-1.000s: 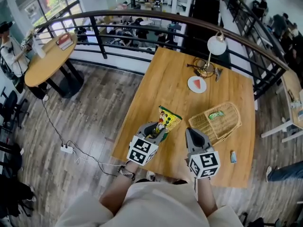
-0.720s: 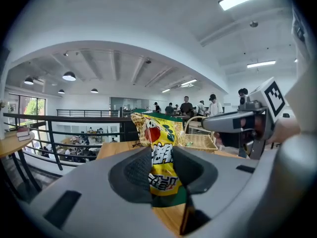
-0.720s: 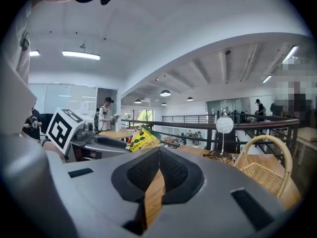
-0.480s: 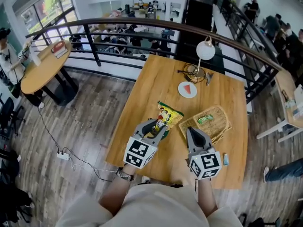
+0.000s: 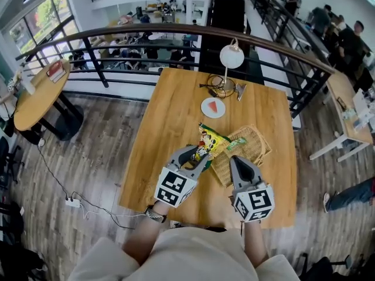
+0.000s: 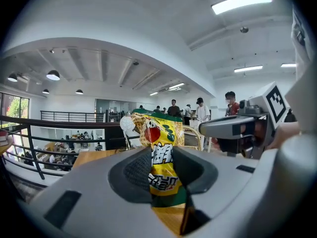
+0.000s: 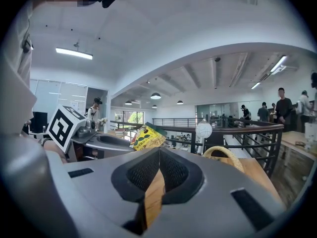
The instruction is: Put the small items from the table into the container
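— What's your left gripper point(image 5: 198, 157) holding?
— My jaws are clamped on the lower end of a yellow-and-green snack bag point(image 5: 210, 140). It stands upright in front of me above the wooden table point(image 5: 170, 116), right at the edge of the wicker basket point(image 5: 253, 154).
— And your right gripper point(image 5: 239, 160)?
— Jaws pressed together, nothing between them, close to the basket's near side.
— Anything inside the basket?
— A small green packet point(image 5: 237, 143).
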Motion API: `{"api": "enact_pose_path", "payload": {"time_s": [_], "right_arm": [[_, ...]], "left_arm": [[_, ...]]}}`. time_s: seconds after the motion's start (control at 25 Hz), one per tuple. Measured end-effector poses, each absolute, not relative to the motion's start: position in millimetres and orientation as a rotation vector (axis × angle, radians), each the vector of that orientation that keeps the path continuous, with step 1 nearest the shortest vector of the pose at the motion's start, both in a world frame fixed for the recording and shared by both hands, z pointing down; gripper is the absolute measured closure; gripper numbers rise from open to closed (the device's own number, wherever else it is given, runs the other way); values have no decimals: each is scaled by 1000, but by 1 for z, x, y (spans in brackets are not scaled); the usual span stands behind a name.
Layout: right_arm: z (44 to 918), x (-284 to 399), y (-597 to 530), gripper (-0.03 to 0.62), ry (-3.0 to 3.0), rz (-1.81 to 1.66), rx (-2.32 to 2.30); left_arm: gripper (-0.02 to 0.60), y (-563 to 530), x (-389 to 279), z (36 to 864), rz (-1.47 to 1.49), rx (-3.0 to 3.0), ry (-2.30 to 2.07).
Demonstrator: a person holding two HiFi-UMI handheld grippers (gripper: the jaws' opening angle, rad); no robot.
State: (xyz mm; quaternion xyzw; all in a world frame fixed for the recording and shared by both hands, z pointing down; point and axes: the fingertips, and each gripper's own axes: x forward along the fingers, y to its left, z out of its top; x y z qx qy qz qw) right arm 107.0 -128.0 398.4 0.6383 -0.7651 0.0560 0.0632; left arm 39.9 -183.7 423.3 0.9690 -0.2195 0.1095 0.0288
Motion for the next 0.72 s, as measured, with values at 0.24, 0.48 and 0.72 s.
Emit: {"api": "enact_pose_path", "payload": {"time_s": [0.24,0.48,0.72], "right_arm": [[400,141,-113,580,-2262,181,1993],[400,168,-102,580,-2219,197,2049],[404,195,-91,580,-2181,218,2099]], "left_arm": [[451,-172,83,433,413,3010,-564],[451,-162,119,462,610,2957,-434],[451,-162,140,476,705,2933,-392]]}}
